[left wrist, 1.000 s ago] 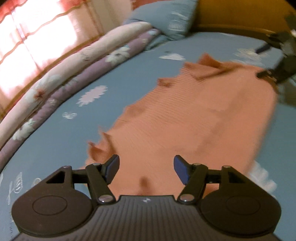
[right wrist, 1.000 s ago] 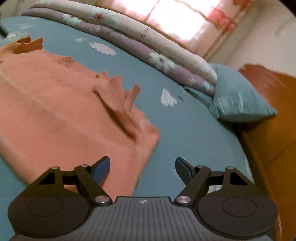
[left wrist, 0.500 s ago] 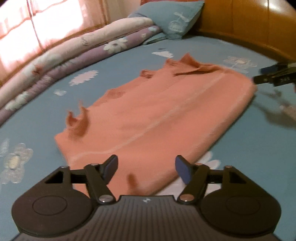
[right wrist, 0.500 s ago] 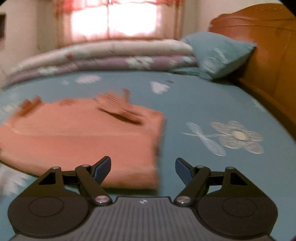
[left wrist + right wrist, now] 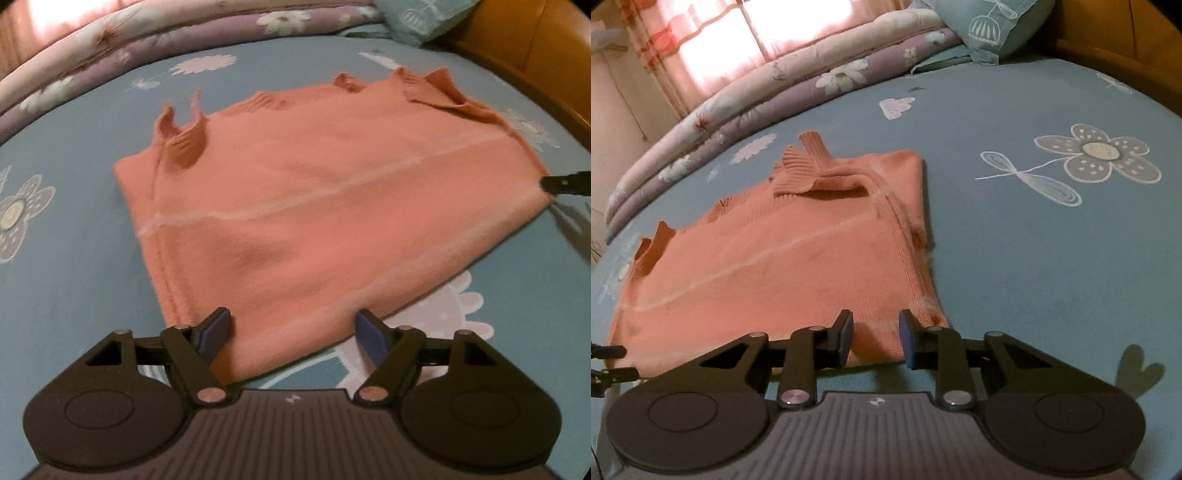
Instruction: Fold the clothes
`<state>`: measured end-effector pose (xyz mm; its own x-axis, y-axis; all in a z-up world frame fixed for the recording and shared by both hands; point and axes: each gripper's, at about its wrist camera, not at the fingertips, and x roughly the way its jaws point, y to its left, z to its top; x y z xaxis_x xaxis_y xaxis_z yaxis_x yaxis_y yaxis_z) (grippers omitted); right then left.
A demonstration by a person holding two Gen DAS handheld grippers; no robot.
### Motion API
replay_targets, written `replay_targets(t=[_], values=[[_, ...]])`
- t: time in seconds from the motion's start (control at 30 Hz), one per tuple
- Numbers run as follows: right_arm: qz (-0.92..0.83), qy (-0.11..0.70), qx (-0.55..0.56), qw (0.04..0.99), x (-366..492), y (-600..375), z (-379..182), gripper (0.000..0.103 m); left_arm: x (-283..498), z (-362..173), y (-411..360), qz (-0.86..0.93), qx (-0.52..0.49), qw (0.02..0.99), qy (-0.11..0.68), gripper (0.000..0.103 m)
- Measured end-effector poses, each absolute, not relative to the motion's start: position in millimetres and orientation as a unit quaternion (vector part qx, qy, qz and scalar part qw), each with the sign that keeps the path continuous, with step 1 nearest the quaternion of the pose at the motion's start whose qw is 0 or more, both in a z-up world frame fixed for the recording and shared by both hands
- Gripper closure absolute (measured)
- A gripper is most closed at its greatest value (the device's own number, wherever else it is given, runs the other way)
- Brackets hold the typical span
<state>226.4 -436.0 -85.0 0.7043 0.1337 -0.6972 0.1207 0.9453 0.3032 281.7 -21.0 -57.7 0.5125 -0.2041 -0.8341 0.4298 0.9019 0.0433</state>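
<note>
An orange knitted sweater (image 5: 325, 206) lies folded flat on the blue flowered bedsheet (image 5: 74, 266), its ribbed collar and cuffs along the far edge. My left gripper (image 5: 293, 328) hovers low over the sweater's near left corner; its jaws are opening and the hem lies between them untouched. My right gripper (image 5: 876, 332) is at the near right corner of the sweater (image 5: 783, 266). Its jaws are closing with the hem's edge in the gap, and the pads are not seen pressing on it. One finger (image 5: 565, 184) of the right gripper shows at the sweater's right corner in the left wrist view.
A rolled floral quilt (image 5: 783, 85) runs along the far side of the bed under a bright curtained window (image 5: 738, 33). A teal pillow (image 5: 993, 26) leans on the wooden headboard (image 5: 1108, 33) at the right. Bare sheet (image 5: 1052, 258) lies right of the sweater.
Both grippers rolled level and came down to the sweater's near edge. The right jaws narrowed a lot around the hem corner; the left jaws widened a little.
</note>
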Motion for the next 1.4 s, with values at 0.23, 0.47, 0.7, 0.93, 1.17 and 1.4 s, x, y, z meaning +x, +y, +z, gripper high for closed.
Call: replay_targets(t=[0.23, 0.47, 0.7, 0.93, 1.17, 1.4], values=[[-0.001, 0.359, 0.147, 0.922, 200, -415, -35, 0.050, 267, -29, -18, -0.159, 0.093, 0.861, 0.474, 0.027], [0.035, 0.321, 0.150, 0.935, 152, -396, 37, 0.033, 234, 36, 7, -0.161, -0.011, 0.871, 0.465, 0.020], [0.120, 0.278, 0.144, 0.942, 114, -360, 84, 0.011, 204, 83, 12, -0.191, -0.119, 0.871, 0.436, 0.013], [0.196, 0.305, 0.169, 0.917, 134, -347, 43, 0.000, 208, 43, -4, -0.213, -0.163, 0.843, 0.465, 0.011], [0.167, 0.315, 0.249, 0.900, 189, -398, -14, 0.000, 245, -3, 13, -0.182, -0.219, 0.836, 0.470, 0.011], [0.063, 0.282, 0.270, 0.919, 214, -479, -45, 0.039, 248, -26, 17, -0.157, -0.153, 0.886, 0.409, 0.011]])
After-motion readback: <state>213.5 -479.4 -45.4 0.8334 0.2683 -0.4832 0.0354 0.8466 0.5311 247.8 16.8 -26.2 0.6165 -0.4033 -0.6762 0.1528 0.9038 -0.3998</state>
